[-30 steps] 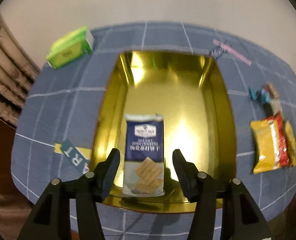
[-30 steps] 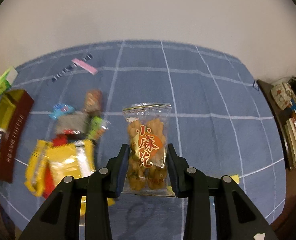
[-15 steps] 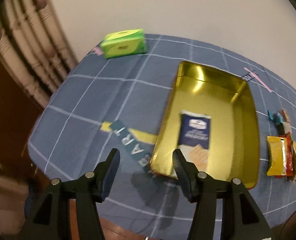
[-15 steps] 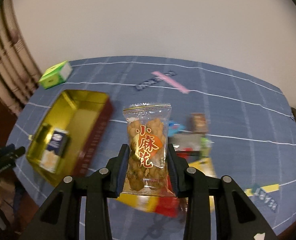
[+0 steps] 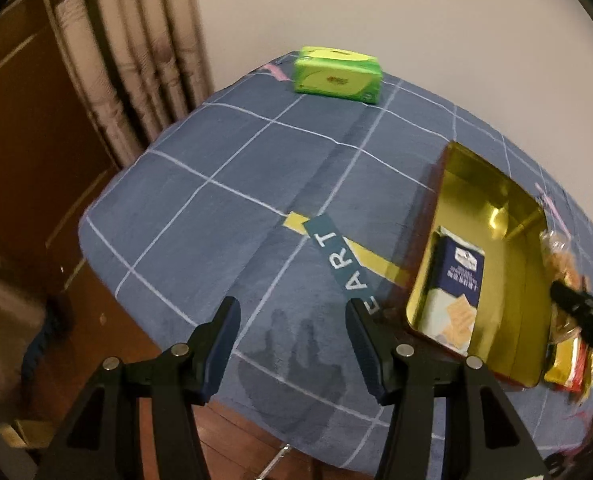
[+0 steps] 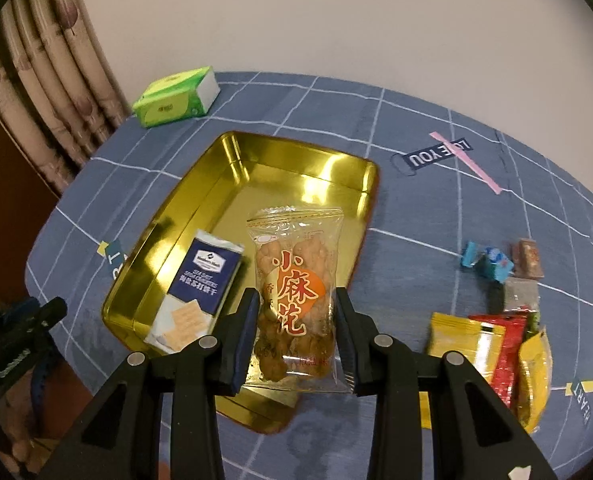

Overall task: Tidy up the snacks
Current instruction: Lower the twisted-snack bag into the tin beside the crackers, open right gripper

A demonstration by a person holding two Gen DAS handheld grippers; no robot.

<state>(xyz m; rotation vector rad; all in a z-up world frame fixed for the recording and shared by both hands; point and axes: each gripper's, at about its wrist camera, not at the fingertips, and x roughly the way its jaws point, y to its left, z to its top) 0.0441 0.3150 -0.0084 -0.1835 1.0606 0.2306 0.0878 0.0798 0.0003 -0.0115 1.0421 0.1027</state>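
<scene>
Clear plastic bag of fried dough twists (image 6: 294, 300) sits clamped in my right gripper (image 6: 296, 340), above the near end of the gold rectangular tin tray (image 6: 328, 164) (blue cracker packet (image 6: 196, 288) inside). My left gripper (image 5: 292, 344) gapes wide over blue checked tablecloth (image 5: 224, 152); green tissue box (image 5: 336, 76) beyond.

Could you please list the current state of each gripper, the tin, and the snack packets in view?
Left gripper: open, holding nothing.
Right gripper: shut on the twist snack bag, above the tin.
Gold tin: lidless, on the tablecloth.
Cracker packet: lying flat inside the tin.
Tissue pack: closed, on the tablecloth.
</scene>
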